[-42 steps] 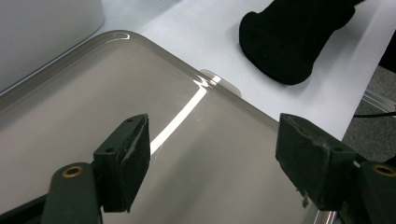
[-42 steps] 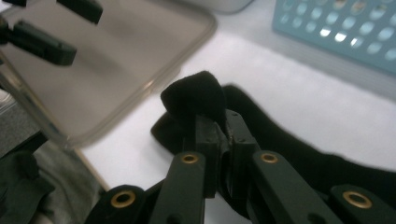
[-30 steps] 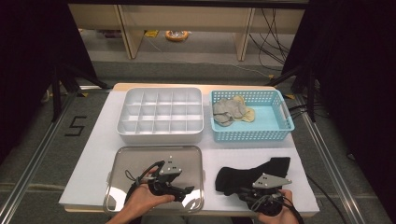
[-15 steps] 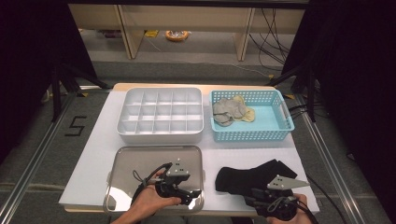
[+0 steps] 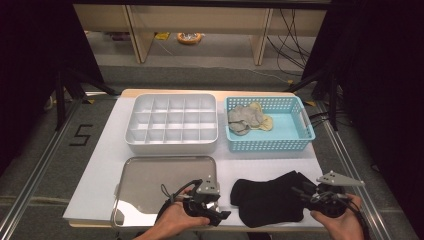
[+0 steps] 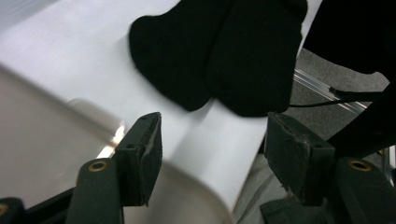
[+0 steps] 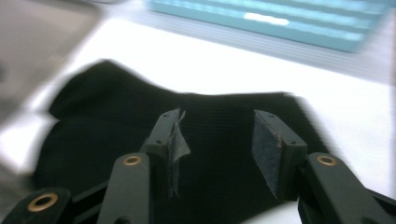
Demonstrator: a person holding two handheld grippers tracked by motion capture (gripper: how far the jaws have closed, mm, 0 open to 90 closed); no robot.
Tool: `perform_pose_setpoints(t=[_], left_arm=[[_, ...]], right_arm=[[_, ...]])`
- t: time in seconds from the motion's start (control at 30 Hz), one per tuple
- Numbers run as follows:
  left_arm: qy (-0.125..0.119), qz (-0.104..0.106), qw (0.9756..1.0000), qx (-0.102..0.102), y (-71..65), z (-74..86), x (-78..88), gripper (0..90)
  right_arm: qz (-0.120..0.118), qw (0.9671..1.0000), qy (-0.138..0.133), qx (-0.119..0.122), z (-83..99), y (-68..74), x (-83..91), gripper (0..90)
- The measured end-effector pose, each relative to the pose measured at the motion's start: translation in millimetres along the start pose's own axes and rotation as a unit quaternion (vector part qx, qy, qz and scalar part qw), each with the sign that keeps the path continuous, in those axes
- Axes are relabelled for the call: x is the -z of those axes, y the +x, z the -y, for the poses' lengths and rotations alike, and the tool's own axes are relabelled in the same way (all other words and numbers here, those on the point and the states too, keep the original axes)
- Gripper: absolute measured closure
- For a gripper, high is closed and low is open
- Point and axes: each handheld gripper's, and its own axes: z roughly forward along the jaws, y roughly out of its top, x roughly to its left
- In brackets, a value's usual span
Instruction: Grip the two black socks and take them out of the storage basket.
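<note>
A pair of black socks (image 5: 270, 197) lies flat on the white table, near its front edge. My left gripper (image 5: 222, 214) hovers over the near right corner of the metal tray (image 5: 150, 175) and points right toward the socks. In the left gripper view the left gripper (image 6: 215, 149) is open; its jaws have just been closing, with nothing between them, and the socks (image 6: 224, 51) lie ahead. My right gripper (image 5: 301, 192) is at the socks' right end. In the right gripper view the right gripper (image 7: 217, 140) is open above the black fabric (image 7: 116, 121); its jaws have just been opening and its pads are off the cloth.
A white compartment box (image 5: 172, 120) stands behind the tray. To its right is a blue basket (image 5: 295, 130) holding grey and yellow socks (image 5: 245, 119). The table's front edge runs just under both hands. Dark floor and metal rails surround the table.
My right gripper has opened and drawn back to the right off the black socks. My left gripper has slid right along the tray's front edge toward the socks.
</note>
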Motion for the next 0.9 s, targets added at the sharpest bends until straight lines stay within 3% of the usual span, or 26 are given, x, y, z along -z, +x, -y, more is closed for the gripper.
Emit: perform_pose_setpoints(t=[0.1,0.13,0.17,0.2,0.23,0.27,0.33,0.43,0.5,0.53,0.57,0.63,0.67,0.7,0.77,0.87,0.9], left_arm=[[0.004,-0.004,0.9999,-0.016,-2.6,-6.2,-6.5,37.0],[0.001,-0.001,1.0000,-0.006,-4.2,-7.6,-10.0,37.0],[0.006,-0.002,1.0000,-0.007,-4.6,-9.2,-13.1,37.0],[0.010,-0.003,0.9999,0.007,-7.4,-9.7,-16.2,36.9],[0.011,-0.003,0.9999,0.002,-8.6,-11.4,-20.1,36.8],[0.015,-0.009,0.9998,0.004,-11.9,-12.2,-23.4,36.8],[0.018,-0.009,0.9996,-0.019,-13.9,-14.1,-28.8,36.8],[0.022,0.004,0.9996,-0.014,-16.9,-15.6,-37.4,36.7],[0.025,0.001,0.9995,-0.017,-18.2,-16.1,-43.5,37.2],[0.028,0.001,0.9994,-0.020,-18.5,-16.3,-46.5,38.2],[0.028,0.001,0.9994,-0.018,-19.4,-16.3,-48.4,38.8],[0.032,-0.004,0.9992,-0.024,-20.9,-16.5,-52.6,40.3],[0.037,-0.006,0.9987,-0.034,-21.4,-16.8,-54.6,42.4],[0.040,-0.010,0.9983,-0.041,-22.4,-16.3,-56.8,44.9],[0.042,-0.022,0.9975,-0.053,-23.3,-15.2,-59.2,49.6],[0.034,-0.029,0.9966,-0.068,-24.7,-12.7,-61.9,60.8],[0.034,-0.028,0.9960,-0.077,-24.7,-12.7,-61.6,65.4]], right_arm=[[0.032,0.9994,0.003,-0.016,-0.9,-15.0,-4.3,54.4],[0.043,0.9991,0.005,-0.006,-1.7,-20.9,-5.8,54.3],[0.039,0.9990,0.010,-0.018,-3.3,-24.3,-7.9,54.3],[0.042,0.9990,0.014,0.001,-4.4,-33.0,-10.3,54.3],[0.051,0.9981,0.022,-0.027,-5.0,-34.2,-12.8,54.1],[0.053,0.9983,0.024,-0.003,-5.6,-45.2,-17.2,54.0],[0.051,0.9981,0.033,-0.011,-5.4,-52.6,-23.6,53.3],[0.043,0.9969,0.056,-0.034,-3.0,-58.5,-33.7,53.2],[0.045,0.9970,0.058,-0.024,-1.4,-60.8,-38.6,53.3],[0.044,0.9957,0.065,-0.049,-1.4,-57.7,-39.6,53.4],[0.041,0.9965,0.065,-0.032,-0.8,-62.1,-41.8,53.9],[0.040,0.9961,0.070,-0.037,0.4,-64.7,-44.4,55.0],[0.036,0.9954,0.070,-0.053,1.4,-63.3,-45.8,56.3],[0.037,0.9958,0.070,-0.046,2.1,-65.4,-46.2,58.0],[0.029,0.9952,0.073,-0.058,4.0,-66.1,-46.8,62.6],[0.032,0.9950,0.078,-0.054,6.5,-68.9,-46.1,72.4],[0.021,0.9970,0.064,-0.037,6.8,-72.6,-47.4,77.1]])
